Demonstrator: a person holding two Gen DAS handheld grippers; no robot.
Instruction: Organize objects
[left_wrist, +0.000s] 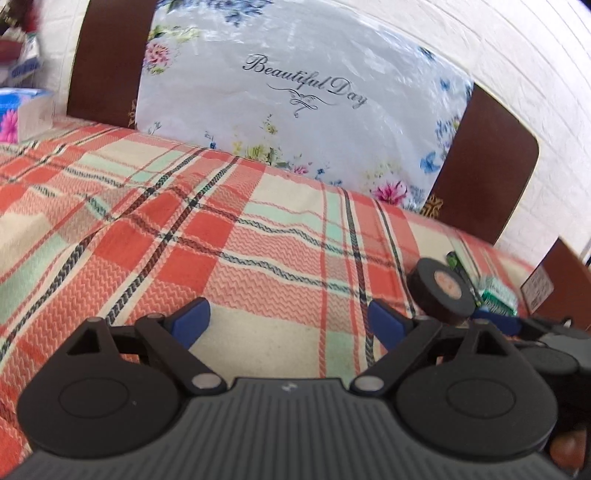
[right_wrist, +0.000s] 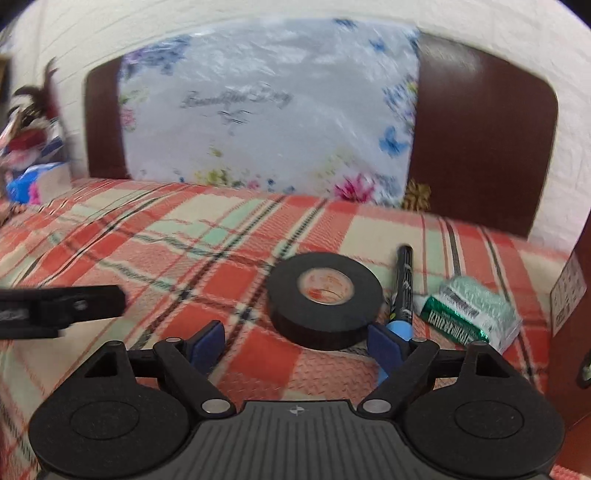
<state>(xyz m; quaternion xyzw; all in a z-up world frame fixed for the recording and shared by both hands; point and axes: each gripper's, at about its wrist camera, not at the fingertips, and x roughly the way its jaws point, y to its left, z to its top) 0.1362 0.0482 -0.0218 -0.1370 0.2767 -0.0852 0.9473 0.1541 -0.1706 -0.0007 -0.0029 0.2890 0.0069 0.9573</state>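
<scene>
The right gripper (right_wrist: 295, 341) hovers low over the plaid blanket (right_wrist: 155, 236), and its jaws are spread wide with nothing between them. Just in front of it lies the roll of black tape (right_wrist: 325, 301), flat on the blanket, with its hole facing up. The right blue finger pad (right_wrist: 384, 341) is at the near right edge of the roll, so it seems the person brings the gripper close in order to take the roll by its side; this is only a judgement.

To the right of the tape lies a black marker (right_wrist: 404, 284) with a blue cap, pointing far and near, and further right is a green packet (right_wrist: 472, 314) in clear wrap. The three things lie close together near the right edge of the bed, probably as one group to be sorted. At the far right stands a brown box (right_wrist: 570, 332).

The left gripper (left_wrist: 288, 323) is also released, jaws wide apart and empty, over a bare part of the blanket. It waits to the left of the tape (left_wrist: 441, 295), apart from it, so it does not block the right one. Behind the blanket, a flowered bag (left_wrist: 295, 92) leans on the dark headboard (left_wrist: 107, 59).
</scene>
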